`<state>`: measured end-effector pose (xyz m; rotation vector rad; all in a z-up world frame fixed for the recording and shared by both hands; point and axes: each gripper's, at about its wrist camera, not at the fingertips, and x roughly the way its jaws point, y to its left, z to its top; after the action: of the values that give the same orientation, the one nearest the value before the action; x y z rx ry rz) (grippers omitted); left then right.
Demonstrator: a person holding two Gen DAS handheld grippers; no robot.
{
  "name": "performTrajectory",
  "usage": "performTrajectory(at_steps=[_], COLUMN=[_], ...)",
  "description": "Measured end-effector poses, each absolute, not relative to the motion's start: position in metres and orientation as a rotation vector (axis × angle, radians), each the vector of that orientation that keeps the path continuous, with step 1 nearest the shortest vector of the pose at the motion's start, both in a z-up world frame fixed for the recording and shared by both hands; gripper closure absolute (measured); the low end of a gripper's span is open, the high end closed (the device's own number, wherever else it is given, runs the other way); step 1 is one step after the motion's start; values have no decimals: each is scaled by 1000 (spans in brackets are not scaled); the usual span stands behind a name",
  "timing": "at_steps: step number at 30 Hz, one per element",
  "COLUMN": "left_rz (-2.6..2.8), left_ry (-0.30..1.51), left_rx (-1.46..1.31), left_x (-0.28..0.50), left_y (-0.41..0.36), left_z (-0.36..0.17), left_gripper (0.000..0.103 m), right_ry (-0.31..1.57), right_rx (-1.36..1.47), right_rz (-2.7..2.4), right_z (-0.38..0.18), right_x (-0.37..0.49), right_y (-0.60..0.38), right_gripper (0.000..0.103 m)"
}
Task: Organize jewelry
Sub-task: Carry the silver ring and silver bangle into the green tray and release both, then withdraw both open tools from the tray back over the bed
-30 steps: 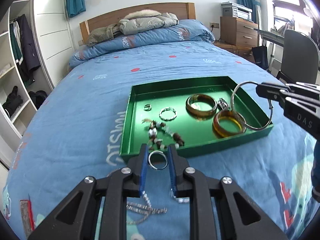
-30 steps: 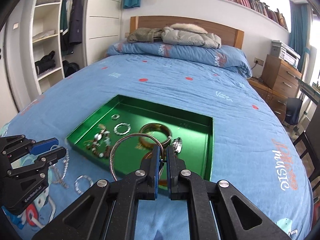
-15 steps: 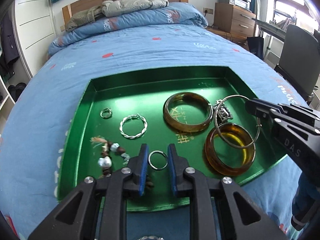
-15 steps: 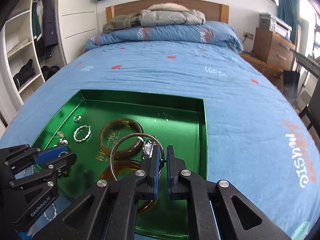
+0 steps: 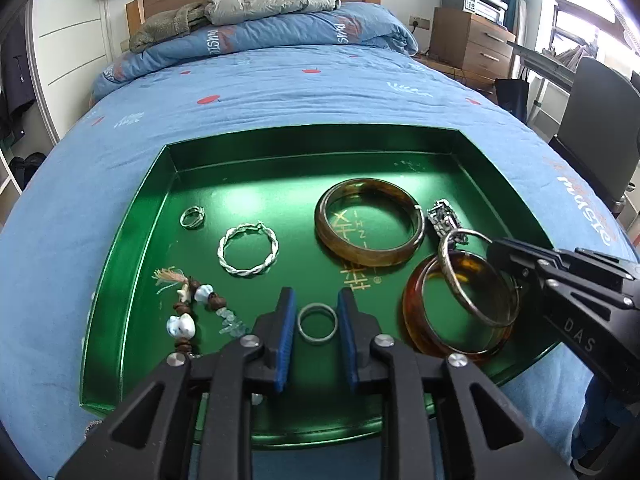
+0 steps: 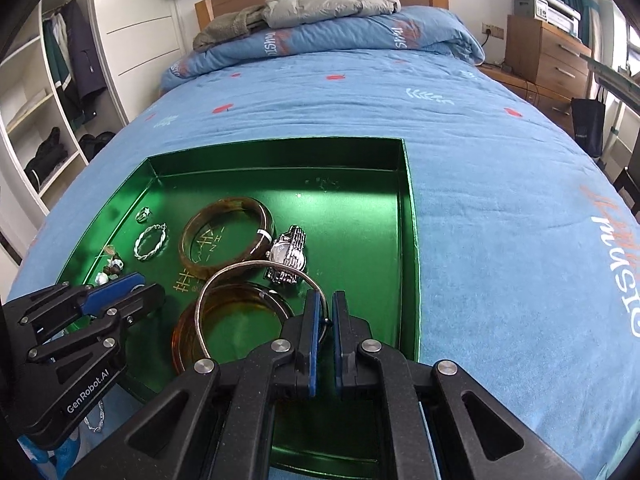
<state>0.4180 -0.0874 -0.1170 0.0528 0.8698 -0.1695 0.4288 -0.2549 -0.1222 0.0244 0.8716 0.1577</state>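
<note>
A green tray point(image 5: 120, 280) lies on the blue bed. It holds a small ring point(image 5: 192, 216), a twisted silver bangle point(image 5: 248, 251), a beaded bracelet point(image 5: 188, 312), two amber bangles point(image 5: 368, 228) point(image 5: 456, 312) and a watch point(image 5: 444, 220). My left gripper point(image 5: 316, 320) holds a small silver ring point(image 5: 317, 323) between its blue pads, low over the tray's near part. My right gripper point(image 6: 324, 320) is shut on a thin silver bangle point(image 6: 212, 284), holding it over the nearer amber bangle point(image 6: 224, 312). The right gripper also shows in the left wrist view point(image 5: 508, 256).
A chain point(image 6: 96, 420) lies on the bedspread just left of the tray's near corner. Folded quilt and jackets point(image 5: 260, 4) lie at the headboard. A wooden dresser point(image 5: 472, 40) and a dark chair point(image 5: 596, 128) stand to the right of the bed.
Both grippers have moved forward and down over the tray with their pieces. The silver ring went from outside the tray's near edge to above its floor; the thin bangle dropped over the amber bangle.
</note>
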Motion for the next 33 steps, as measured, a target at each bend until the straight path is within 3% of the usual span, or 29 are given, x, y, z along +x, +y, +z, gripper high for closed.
performTrajectory(at_steps=[4, 8, 12, 24, 33], left_rz=[-178, -170, -136, 31, 114], left_ry=[872, 851, 823, 763, 770], left_rx=[49, 56, 55, 95, 101], left_x=[415, 402, 377, 276, 209], left_y=[-86, -83, -73, -34, -1], left_z=[-111, -99, -82, -55, -47], left_gripper=[69, 67, 66, 66, 66], right_ry=[883, 861, 825, 767, 753], right_rx=[27, 31, 16, -71, -110], right_rz=[154, 147, 142, 216, 279], right_z=[-120, -107, -89, -54, -45], right_x=[425, 415, 398, 309, 235], right_y=[-256, -256, -254, -216, -188], right_gripper=[91, 73, 63, 48, 46])
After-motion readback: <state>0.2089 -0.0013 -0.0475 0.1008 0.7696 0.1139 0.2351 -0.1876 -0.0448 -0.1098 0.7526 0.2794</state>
